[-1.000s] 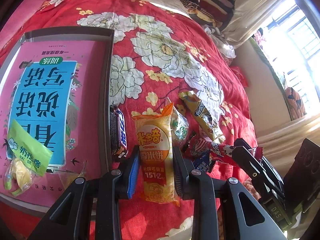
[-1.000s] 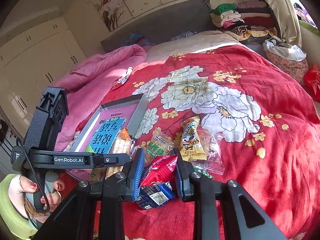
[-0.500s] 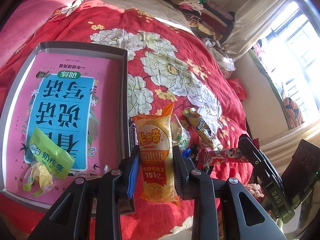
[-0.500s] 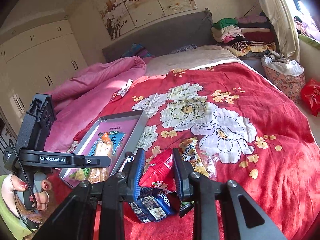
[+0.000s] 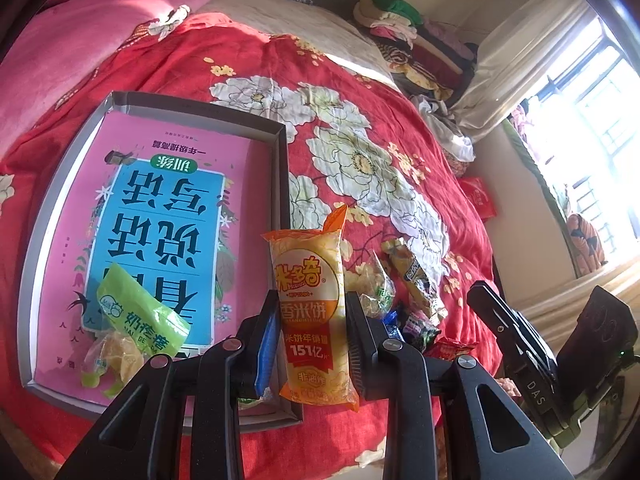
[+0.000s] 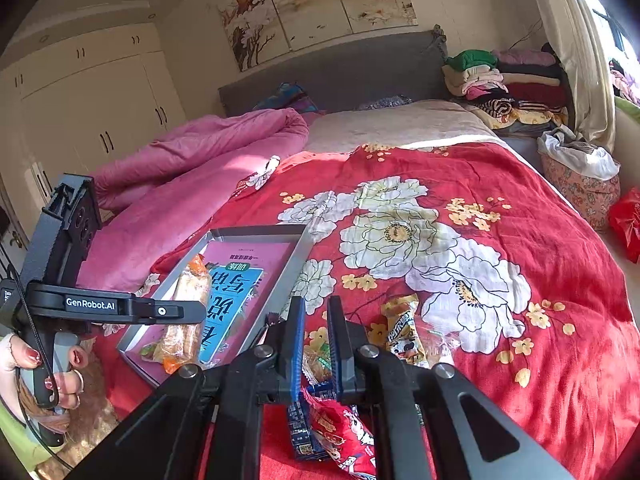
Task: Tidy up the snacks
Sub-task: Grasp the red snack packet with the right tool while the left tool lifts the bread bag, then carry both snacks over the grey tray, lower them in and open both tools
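Tray (image 5: pixel 282 168) with green snack bag (image 5: pixel 140 312); left tongs (image 5: pixel 312 340) pinching rice cracker pack (image 5: pixel 310 312), right tongs (image 6: pixel 316 344) pressed together, empty

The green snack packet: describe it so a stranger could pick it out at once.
On the red floral bedspread lies a shallow grey tray lined with a pink and blue book cover. The green plastic snack packet rests inside the tray at its near end. Its clear tail shows yellow pieces, and it is the only green wrapper in the tray.
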Demonstrator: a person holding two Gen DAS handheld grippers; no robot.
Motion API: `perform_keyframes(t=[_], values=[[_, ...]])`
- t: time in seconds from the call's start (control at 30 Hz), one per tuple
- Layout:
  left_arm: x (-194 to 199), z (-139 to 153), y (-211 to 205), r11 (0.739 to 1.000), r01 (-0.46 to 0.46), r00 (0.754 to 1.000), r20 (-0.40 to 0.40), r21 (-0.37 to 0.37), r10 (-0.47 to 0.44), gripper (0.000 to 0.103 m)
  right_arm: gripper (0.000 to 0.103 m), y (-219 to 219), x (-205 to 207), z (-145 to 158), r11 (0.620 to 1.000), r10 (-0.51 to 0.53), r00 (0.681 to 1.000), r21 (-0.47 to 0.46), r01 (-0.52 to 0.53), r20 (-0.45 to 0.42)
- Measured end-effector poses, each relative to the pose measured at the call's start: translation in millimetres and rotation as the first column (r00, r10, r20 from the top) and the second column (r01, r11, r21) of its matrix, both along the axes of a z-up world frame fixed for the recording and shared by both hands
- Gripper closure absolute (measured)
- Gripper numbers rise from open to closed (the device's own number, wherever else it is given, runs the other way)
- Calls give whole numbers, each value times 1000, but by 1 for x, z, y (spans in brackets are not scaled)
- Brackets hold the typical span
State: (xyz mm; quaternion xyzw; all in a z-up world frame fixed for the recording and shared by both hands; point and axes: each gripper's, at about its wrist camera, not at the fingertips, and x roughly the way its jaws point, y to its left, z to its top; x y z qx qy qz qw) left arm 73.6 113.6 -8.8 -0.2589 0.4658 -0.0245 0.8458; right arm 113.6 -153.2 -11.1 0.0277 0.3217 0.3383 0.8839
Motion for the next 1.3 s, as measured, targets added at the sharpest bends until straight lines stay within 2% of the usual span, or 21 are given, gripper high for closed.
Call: perform_keyframes(t=[0.13,0.2,0.23,0.27,0.4,0.5,0.6,0.7,0.83,0.93,1.13,1.2,1.23,1.27,1.3], values=[[-2,0,4,1000,-2,1000,3,-5,2,71,90,-14,-3,-6,1000,-20,999,14,21,-38],[-3,1,5,1000,-3,1000,7,-5,3,71,82,-21,-4,-11,1000,-17,997,15,18,-73],[-3,0,6,1000,-3,1000,7,-5,3,71,70,-23,-5,-14,999,-32,995,1,32,-92],[-4,1,7,1000,-4,1000,8,-7,4,71,63,-26,-6,-18,999,-47,993,-7,46,-110],[-9,2,12,1000,-11,1000,14,-7,12,71,61,-30,-8,-33,998,-54,979,-24,50,-199],[-11,4,16,1000,-20,1000,18,-11,20,71,60,-26,-13,-36,998,-43,979,-46,34,-200],[-15,6,20,1000,-24,999,24,-13,24,71,59,-22,-21,-32,998,-26,986,-66,15,-165],[-18,7,24,999,-30,999,30,-21,31,71,49,-21,-27,-26,998,-17,991,-60,9,-133],[-20,7,29,999,-39,999,31,-26,39,71,46,-21,-34,-18,999,0,996,-42,-4,-87],[-22,8,32,999,-43,998,35,-28,44,71,42,-13,-37,-23,996,20,996,-89,-28,-92],[-31,12,42,998,-63,997,47,-23,64,71,42,6,-26,-56,955,-23,992,-297,-16,-127],[-35,13,48,997,-79,996,51,-20,79,71,55,5,-21,-64,954,-19,988,-298,-29,-155],[-37,13,52,996,-87,995,53,-22,88,71,65,4,-19,-67,958,-12,984,-283,-39,-175],[-38,14,57,995,-95,994,54,-23,96,71,70,3,-16,-68,961,-14,983,-274,-38,-185],[-40,14,61,994,-103,993,57,-24,105,71,72,1,-15,-69,962,-23,982,-271,-29,-187]])
